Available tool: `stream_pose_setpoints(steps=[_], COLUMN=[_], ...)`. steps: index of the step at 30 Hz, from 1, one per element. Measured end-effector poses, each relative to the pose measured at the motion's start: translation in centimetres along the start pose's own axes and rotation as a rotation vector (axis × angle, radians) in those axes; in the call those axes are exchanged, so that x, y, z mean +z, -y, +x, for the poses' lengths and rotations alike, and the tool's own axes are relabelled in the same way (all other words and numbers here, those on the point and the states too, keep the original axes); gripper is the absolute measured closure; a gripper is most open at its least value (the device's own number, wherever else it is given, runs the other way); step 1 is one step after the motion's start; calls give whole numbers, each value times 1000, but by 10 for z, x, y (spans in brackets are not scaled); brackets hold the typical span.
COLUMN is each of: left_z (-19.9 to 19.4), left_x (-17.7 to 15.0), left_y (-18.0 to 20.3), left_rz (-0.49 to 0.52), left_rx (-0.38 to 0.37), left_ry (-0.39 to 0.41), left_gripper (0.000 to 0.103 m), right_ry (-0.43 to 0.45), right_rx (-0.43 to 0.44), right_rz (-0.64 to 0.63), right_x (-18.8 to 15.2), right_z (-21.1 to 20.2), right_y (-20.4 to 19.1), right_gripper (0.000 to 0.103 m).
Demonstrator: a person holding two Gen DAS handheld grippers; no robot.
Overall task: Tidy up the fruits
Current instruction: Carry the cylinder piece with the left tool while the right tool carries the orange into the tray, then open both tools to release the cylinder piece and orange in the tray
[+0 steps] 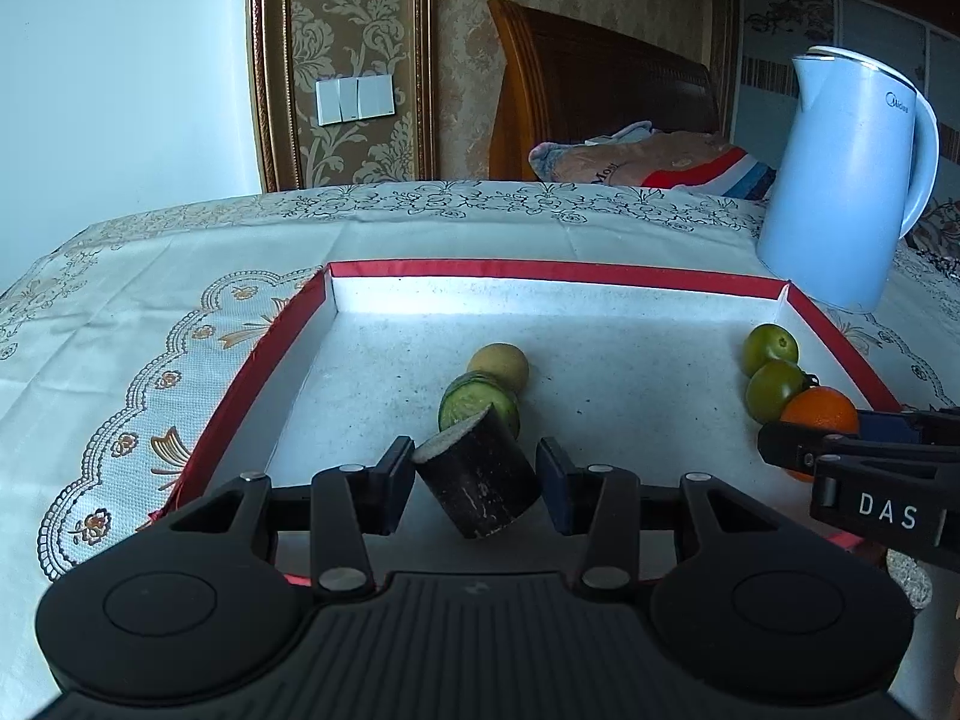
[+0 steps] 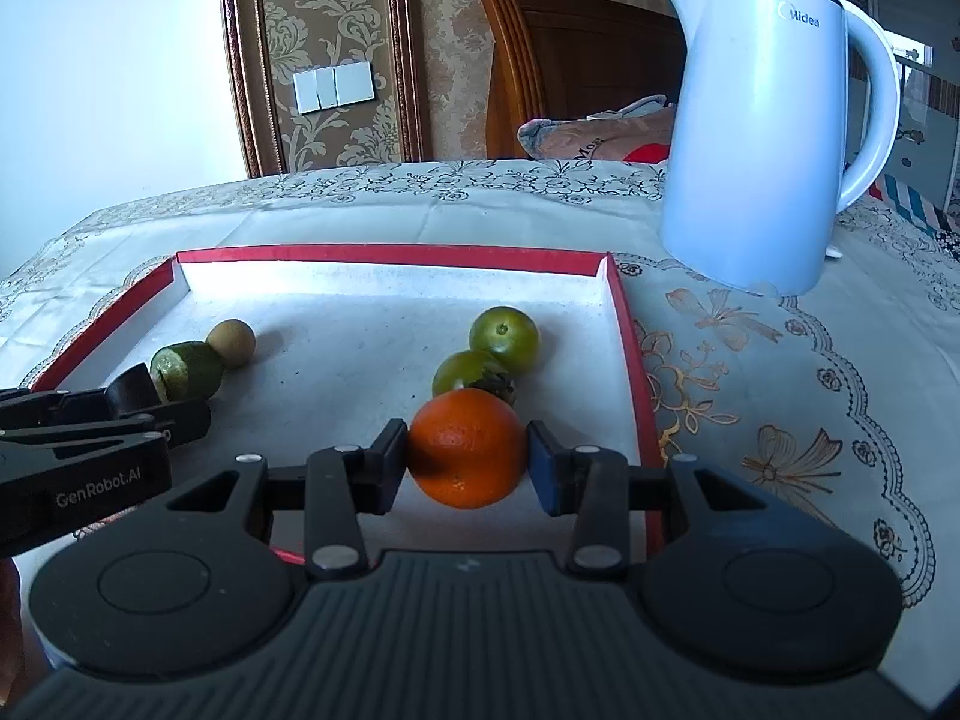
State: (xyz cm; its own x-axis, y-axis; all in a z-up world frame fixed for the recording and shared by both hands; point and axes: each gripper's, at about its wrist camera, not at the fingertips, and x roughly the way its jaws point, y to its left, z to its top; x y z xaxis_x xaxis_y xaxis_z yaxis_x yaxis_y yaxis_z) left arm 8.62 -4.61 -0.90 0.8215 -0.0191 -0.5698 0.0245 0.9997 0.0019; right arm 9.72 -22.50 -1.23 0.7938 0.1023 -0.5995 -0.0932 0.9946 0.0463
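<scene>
Left gripper (image 1: pixel 477 483) clamps dark cylindrical chunk (image 1: pixel 480 480); right gripper (image 2: pixel 468 459) clamps round dimpled orange (image 2: pixel 467 447).

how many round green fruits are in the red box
2. Both sit by the red-rimmed box's right wall: one round green fruit farther back, the other touching it, just behind the orange. None seem hidden.

In the tray (image 1: pixel 264 354) on my table (image 1: pixel 150 312), my left gripper (image 1: pixel 477 474) is holding a cane piece (image 1: pixel 480 480) before two fruits; my right gripper (image 2: pixel 468 456) is holding an orange (image 2: pixel 468 447) before two more. A kettle (image 2: pixel 762 138) is standing behind-right.
</scene>
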Motion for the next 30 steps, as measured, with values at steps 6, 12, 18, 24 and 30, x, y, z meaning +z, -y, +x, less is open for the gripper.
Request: stream_pose_setpoints(steps=[6, 12, 18, 24, 30], left_z=[5, 12, 17, 16, 16], left_x=[2, 3, 4, 4, 4], left_y=[-1, -2, -3, -4, -4], left_rz=[-8, -10, -17, -20, -18], left_rx=[7, 21, 37, 37, 37], left_ry=[-1, -2, -11, -10, -9], left_gripper=[59, 59, 59, 59, 59], right_ry=[3, 8, 3, 8, 11], right_rx=[-15, -31, -25, -26, -29], right_rz=[2, 1, 5, 6, 10], right_x=[5, 7, 6, 6, 5], right_z=[7, 13, 15, 14, 14], right_y=[0, 0, 1, 1, 1], right_gripper=[63, 63, 63, 63, 61])
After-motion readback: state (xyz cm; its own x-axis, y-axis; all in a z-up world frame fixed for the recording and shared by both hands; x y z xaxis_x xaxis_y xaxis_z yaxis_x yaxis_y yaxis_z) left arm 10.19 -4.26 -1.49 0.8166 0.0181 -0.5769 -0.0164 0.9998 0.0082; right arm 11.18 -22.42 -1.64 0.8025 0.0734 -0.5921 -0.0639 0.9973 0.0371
